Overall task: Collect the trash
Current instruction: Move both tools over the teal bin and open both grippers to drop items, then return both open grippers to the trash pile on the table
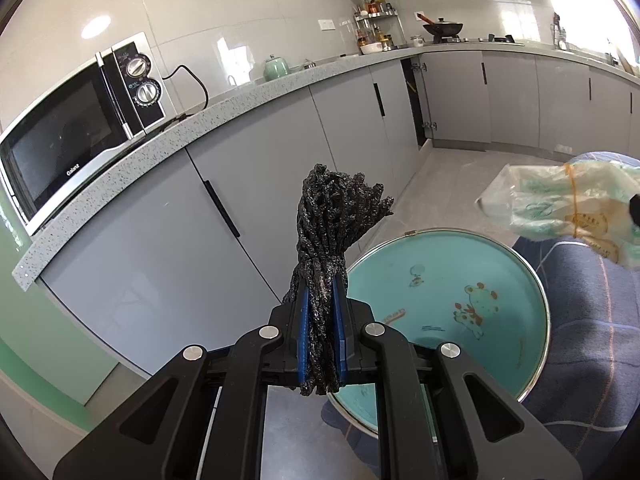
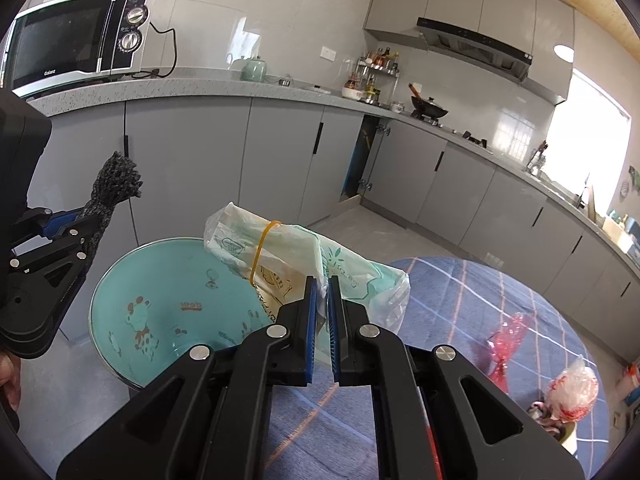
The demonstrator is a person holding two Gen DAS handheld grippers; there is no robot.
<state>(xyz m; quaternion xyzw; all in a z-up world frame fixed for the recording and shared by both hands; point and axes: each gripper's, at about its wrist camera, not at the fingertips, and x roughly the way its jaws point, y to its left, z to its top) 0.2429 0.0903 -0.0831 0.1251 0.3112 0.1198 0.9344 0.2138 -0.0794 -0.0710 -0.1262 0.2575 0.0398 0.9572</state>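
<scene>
My left gripper [image 1: 320, 320] is clamped on a black crinkled bundle [image 1: 336, 216] that stands up out of the jaws, gripped low so the loose top cannot slip free. Just ahead and below it lies a round teal basin [image 1: 460, 280] with cartoon animals, which I judge is where this trash goes. My right gripper [image 2: 322, 312] pinches the edge of a rolled plastic bag [image 2: 280, 252] bound by a yellow rubber band [image 2: 262, 248], held over the basin's near rim so it can drop in. Further right, on the blue checked cloth [image 2: 460, 300], a pink wrapper [image 2: 506, 340] and a knotted bag [image 2: 572, 388] wait uncollected.
</scene>
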